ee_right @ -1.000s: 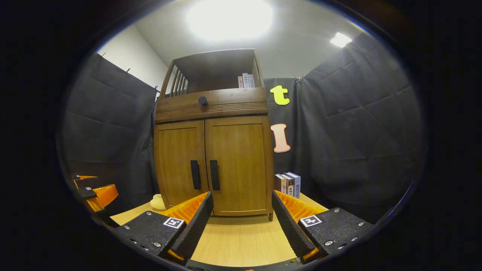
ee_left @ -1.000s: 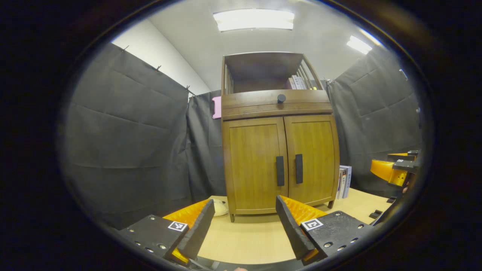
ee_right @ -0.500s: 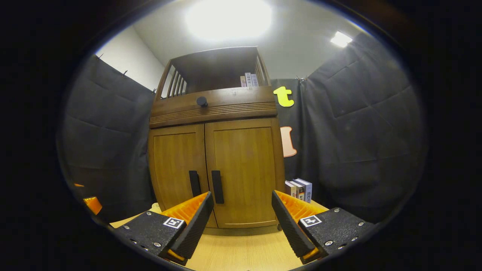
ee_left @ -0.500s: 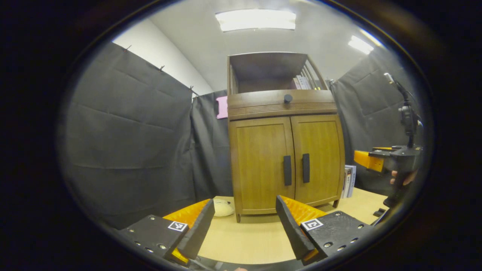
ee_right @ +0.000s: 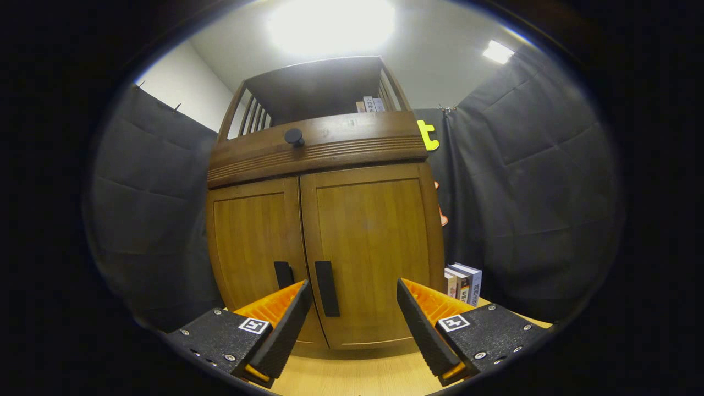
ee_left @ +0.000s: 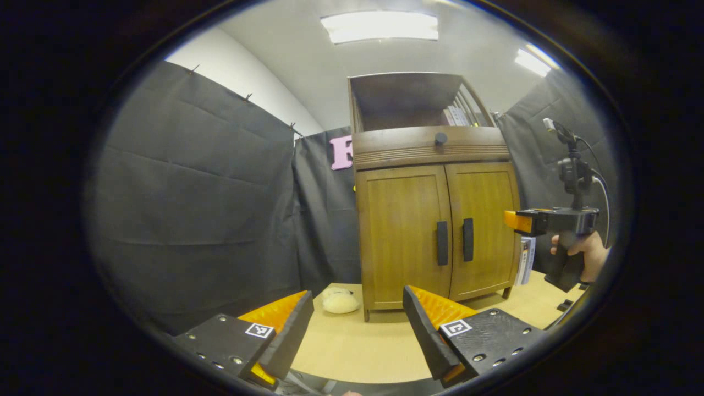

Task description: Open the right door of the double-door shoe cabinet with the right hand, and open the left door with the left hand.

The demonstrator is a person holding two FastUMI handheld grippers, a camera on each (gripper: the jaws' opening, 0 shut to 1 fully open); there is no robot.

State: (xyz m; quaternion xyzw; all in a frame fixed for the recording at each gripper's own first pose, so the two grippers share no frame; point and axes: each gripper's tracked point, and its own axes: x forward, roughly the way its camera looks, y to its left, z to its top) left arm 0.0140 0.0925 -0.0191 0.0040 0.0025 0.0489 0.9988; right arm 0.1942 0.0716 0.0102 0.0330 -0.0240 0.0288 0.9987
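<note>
The wooden shoe cabinet (ee_left: 434, 220) stands on the table with both doors closed. In the left gripper view its left door (ee_left: 404, 236) and right door (ee_left: 487, 231) each carry a dark vertical handle near the middle seam. My left gripper (ee_left: 357, 297) is open and well back from the cabinet. The right gripper (ee_left: 517, 221), held by a hand (ee_left: 588, 253), hovers in front of the right door. In the right gripper view the cabinet (ee_right: 324, 242) looms close. My right gripper (ee_right: 353, 286) is open, with the right door's handle (ee_right: 326, 288) just beyond its left finger, apart from it.
The cabinet stands on a light wooden table (ee_left: 352, 352). A small white soft thing (ee_left: 341, 302) lies by the cabinet's left foot. Upright books (ee_right: 465, 283) stand to the right of the cabinet. Above the doors a drawer front has a round knob (ee_right: 294, 136).
The right gripper has moved forward and the cabinet has grown large in its view. In the left gripper view the cabinet has slid to the right, and the right gripper with its hand has come further in.
</note>
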